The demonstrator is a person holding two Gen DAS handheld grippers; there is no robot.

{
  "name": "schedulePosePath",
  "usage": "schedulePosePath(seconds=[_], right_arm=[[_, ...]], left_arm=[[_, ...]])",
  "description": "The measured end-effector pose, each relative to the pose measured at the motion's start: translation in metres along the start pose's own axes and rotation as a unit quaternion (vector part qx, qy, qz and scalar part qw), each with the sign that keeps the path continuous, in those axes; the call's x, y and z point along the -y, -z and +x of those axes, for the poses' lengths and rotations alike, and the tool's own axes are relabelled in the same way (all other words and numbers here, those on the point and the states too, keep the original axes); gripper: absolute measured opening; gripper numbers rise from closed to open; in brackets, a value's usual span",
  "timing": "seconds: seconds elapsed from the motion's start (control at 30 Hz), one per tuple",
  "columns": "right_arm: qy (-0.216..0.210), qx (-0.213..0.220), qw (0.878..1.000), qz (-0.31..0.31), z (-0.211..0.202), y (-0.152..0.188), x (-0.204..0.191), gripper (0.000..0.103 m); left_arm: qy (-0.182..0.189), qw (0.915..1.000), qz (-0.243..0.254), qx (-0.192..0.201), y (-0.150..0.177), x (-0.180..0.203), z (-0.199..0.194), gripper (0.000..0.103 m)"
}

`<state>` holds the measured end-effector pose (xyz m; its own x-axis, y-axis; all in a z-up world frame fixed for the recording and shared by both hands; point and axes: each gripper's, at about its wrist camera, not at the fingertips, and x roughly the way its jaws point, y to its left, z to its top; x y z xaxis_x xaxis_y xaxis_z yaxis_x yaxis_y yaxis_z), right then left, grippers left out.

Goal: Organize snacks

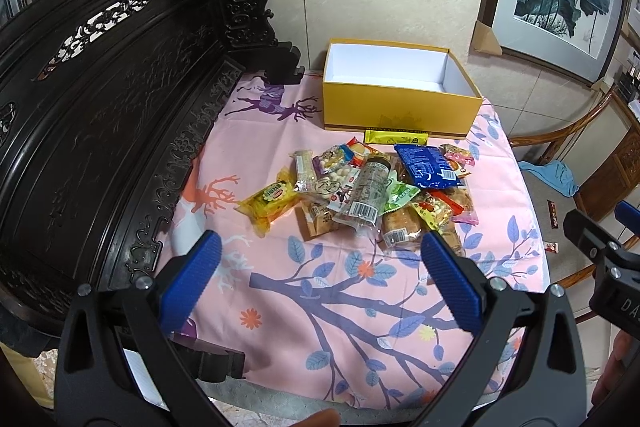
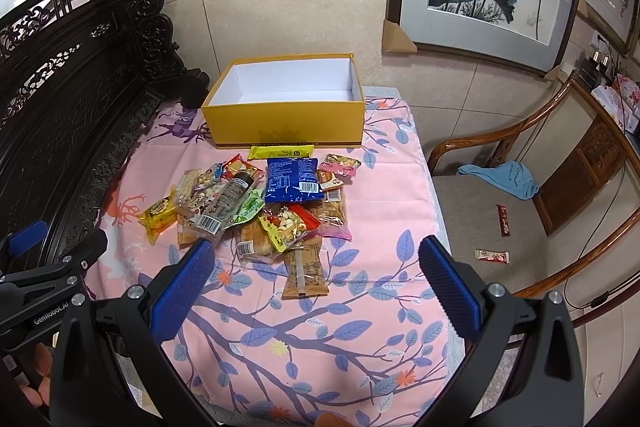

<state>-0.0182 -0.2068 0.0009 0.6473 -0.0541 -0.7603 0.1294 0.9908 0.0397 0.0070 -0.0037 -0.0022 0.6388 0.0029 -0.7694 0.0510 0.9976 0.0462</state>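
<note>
well, both the left gripper (image 1: pixel 320 259) and right gripper (image 2: pixel 312 263) hang wide open, empty, near the snack pile (image 2: pixel 256 207) before the yellow box (image 2: pixel 288 123).

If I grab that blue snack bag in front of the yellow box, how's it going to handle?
The blue bag looks puffed and pillow-like, so it is probably light and would squash between the pads. Its film looks glossy, so it may slip in a shallow pinch. It rests on other packets, so pushing it would likely slide it off or drag them along.
</note>
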Motion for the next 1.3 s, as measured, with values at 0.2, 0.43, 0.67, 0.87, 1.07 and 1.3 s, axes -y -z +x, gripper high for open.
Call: schedulePosePath(seconds=[0.2,0.43,0.67,0.87,1.07,1.3], right_arm=[[0.0,-0.003,1.0,0.001,0.0,0.0,0.0,0.102],[0.001,-0.004,1.0,0.001,0.0,0.001,0.0,0.102],[0.001,-0.003,1.0,-0.003,0.008,0.003,-0.002,0.102],[-0.004,-0.016,1.0,-0.015,0.044,0.017,0.003,0.102],[-0.045,-0.054,0.998,-0.005,0.104,0.024,0.005,0.102],[-0.088,-0.081,0.992,-0.024,0.175,0.02,-0.015,0.099]], left_arm=[[0.0,1.0,0.0,0.0,0.001,-0.001,0.001,0.101],[0.003,1.0,0.001,-0.001,0.004,0.0,0.003,0.101],[0.008,0.9999,0.006,0.007,0.007,-0.003,0.01,0.101],[0.012,0.9999,0.006,-0.003,0.021,-0.013,0.043,0.101],[0.015,0.9995,0.027,-0.01,0.026,-0.018,0.079,0.101],[0.028,0.9991,0.029,-0.012,0.021,-0.025,0.112,0.101]])
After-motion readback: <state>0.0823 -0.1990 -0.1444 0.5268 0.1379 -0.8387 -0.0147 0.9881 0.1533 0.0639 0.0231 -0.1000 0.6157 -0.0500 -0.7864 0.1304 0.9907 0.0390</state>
